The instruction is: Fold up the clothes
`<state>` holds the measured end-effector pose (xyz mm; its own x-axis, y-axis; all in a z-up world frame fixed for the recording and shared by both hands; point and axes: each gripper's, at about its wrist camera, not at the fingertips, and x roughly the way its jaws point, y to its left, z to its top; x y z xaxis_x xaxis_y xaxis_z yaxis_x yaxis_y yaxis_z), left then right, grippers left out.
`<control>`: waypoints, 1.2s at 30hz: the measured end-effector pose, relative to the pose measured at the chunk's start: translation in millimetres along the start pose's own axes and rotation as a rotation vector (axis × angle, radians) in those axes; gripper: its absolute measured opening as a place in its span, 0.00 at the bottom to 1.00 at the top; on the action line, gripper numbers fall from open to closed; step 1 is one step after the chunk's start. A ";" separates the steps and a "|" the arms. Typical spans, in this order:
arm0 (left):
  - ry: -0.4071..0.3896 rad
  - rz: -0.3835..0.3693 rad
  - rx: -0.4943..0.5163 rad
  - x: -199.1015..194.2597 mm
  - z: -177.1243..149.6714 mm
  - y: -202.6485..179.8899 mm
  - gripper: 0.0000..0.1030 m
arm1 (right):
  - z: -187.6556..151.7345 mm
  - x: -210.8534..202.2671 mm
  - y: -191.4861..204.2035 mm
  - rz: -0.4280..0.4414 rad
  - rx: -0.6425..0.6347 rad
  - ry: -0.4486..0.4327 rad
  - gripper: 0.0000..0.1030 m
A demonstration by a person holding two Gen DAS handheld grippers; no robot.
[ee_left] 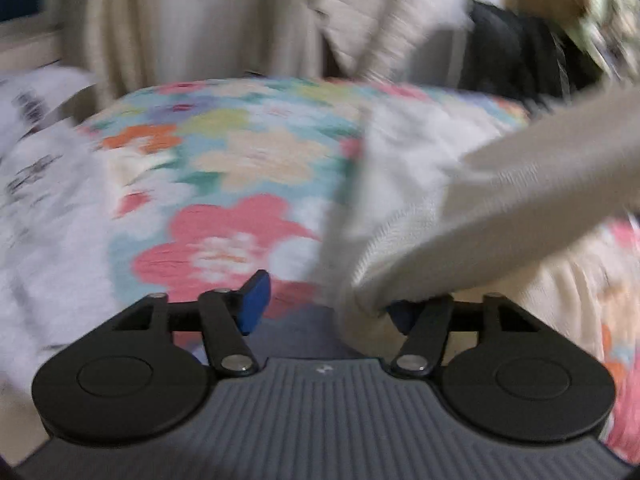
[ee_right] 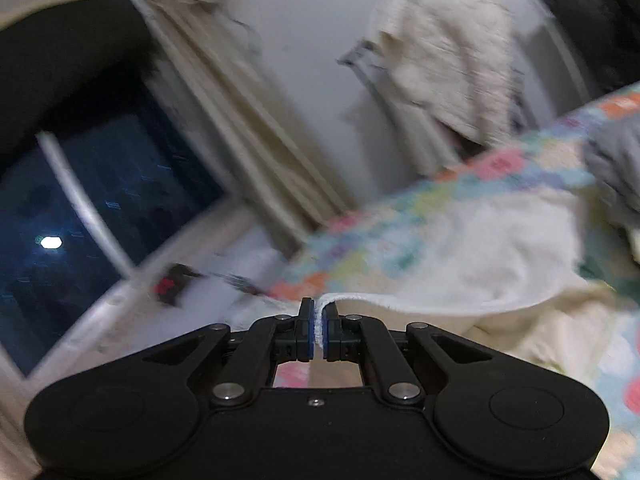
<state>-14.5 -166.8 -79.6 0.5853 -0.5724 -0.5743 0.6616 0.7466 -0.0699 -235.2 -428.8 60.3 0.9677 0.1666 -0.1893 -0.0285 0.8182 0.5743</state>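
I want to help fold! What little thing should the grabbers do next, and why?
Probably close the left gripper on the cream knitted garment. Its jaws stand apart, with cloth draped over one finger only, while the right gripper already pinches the garment's white ribbed edge. With both ends held, it could be spread over the flowered bedspread.

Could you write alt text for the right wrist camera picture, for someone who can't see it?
A black hand-held tool is shut on the edge of a white knitted garment, which trails off to the right over a flowered bedspread. Behind, blurred, are a dark window and pale curtains.
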 end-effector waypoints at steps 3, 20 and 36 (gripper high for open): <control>0.020 0.046 0.005 -0.4 -8.7 10.3 0.52 | -24.6 -7.3 15.4 0.076 -0.092 0.055 0.06; 0.213 -0.071 -0.006 -22.6 10.5 32.8 0.63 | -112.5 11.2 -77.3 -0.274 0.056 0.437 0.39; 0.121 -0.349 0.180 -14.9 26.5 -91.7 0.69 | -89.3 71.7 -127.7 -0.344 0.195 0.473 0.04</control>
<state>-71.4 -235.7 -43.0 0.2587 -0.7285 -0.6343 0.8884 0.4372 -0.1398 -184.6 -472.2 -97.7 0.6962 0.1736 -0.6965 0.3547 0.7604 0.5441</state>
